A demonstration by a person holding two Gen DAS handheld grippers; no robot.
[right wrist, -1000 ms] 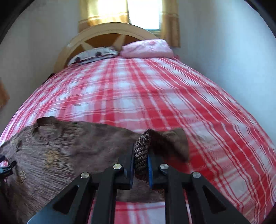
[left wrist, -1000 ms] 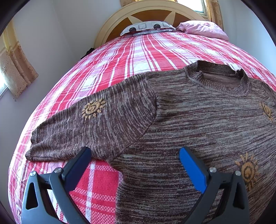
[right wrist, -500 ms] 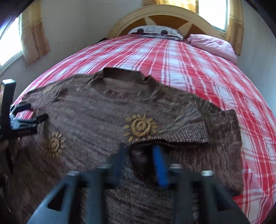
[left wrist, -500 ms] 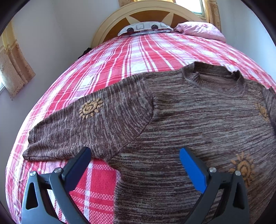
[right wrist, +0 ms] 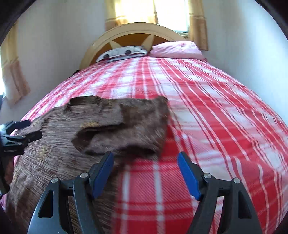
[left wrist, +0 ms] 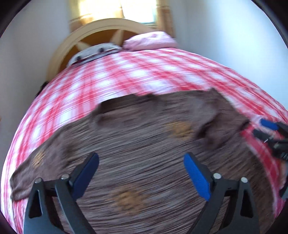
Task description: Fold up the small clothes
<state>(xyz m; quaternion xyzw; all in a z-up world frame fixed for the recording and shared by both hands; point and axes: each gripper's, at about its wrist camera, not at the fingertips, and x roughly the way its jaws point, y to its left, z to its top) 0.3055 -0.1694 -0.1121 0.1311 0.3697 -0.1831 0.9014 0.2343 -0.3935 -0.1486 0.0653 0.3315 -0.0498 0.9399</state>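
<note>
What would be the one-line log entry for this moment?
left gripper: open, over sweater | right gripper: open, empty | right sleeve: folded onto body | left sleeve: flat on bed

Your sweater (right wrist: 59, 144) lies spread on the bedspread (right wrist: 207, 111), toward its left and near side, with the right sleeve (right wrist: 129, 129) folded in over the body. At the far end, two pillows (right wrist: 176, 50) sit side by side against the headboard (right wrist: 133, 34), with the window (right wrist: 169, 14) behind.
</note>
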